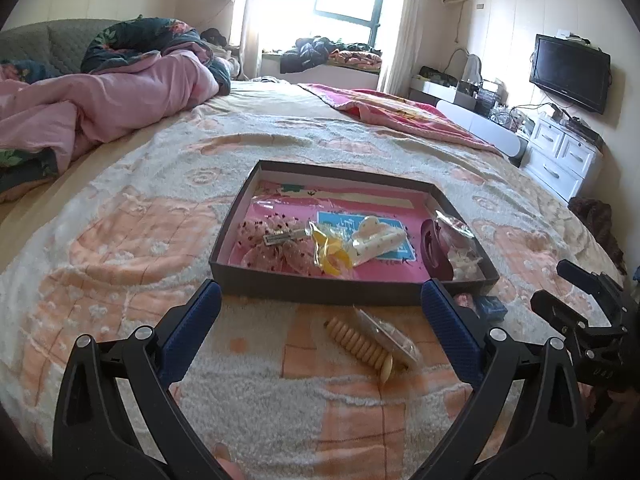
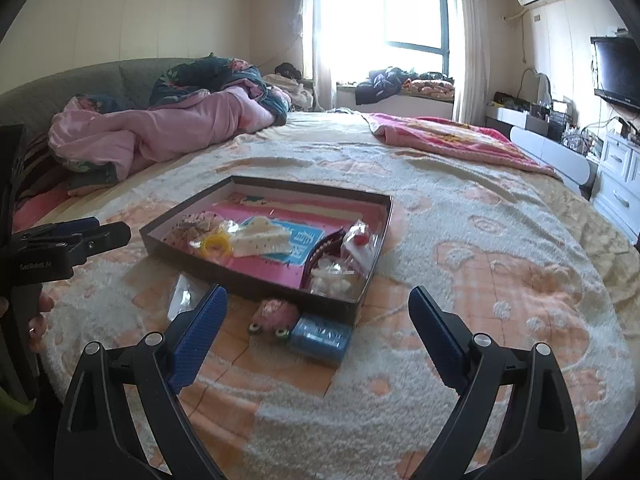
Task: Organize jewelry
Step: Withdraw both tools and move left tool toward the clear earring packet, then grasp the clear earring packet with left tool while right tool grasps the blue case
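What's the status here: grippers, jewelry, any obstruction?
Left gripper open, empty. Right gripper open, empty. Beaded bracelet, pink clip, blue box lie outside the tray. Nothing blocking.

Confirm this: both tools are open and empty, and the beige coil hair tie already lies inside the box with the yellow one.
Not quite. The beige coil hair tie lies outside the box, on the blanket in front of it, as the left wrist view shows. Both tools, left tool and right tool, are open and empty.
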Demonstrator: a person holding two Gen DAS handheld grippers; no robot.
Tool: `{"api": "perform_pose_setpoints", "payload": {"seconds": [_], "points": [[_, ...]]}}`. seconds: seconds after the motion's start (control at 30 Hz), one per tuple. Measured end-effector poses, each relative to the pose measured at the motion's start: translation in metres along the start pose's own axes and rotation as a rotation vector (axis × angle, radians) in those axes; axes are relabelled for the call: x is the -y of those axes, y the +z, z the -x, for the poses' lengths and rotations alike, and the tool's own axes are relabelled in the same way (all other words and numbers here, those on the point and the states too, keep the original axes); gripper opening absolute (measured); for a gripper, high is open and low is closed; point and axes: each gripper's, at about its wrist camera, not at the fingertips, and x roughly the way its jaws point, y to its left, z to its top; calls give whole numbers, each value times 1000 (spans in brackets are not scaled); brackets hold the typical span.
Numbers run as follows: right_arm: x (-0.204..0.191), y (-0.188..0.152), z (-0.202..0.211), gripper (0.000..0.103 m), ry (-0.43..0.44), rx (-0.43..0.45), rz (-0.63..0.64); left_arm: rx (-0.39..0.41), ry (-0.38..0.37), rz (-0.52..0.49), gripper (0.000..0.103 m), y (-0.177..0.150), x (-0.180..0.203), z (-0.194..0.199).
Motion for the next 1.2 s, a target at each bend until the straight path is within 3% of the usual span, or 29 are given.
{"api": "perform_pose_setpoints", "payload": {"seconds": [0.33,0.67,1.03,1.1,1.2], "points": [[8,-23,-8,89,-18,-89,-69,-83,-64,-30,90,-18,18,-12],[19,-33,-23,89,-65,-115,-91,-158,-132,-58,47,-29,36,-33],[18,-30,-42,89,-49,-136,-94,-207,-130,-51,44,-26,46,-57],[18,-30,-47,82,-47,-149,-100,-222,-125,-53,34,-27,48,-63],[20,-31,-56,73,-29,-183,-124,-236,-122,-63,29,-29,50,-67]]}}
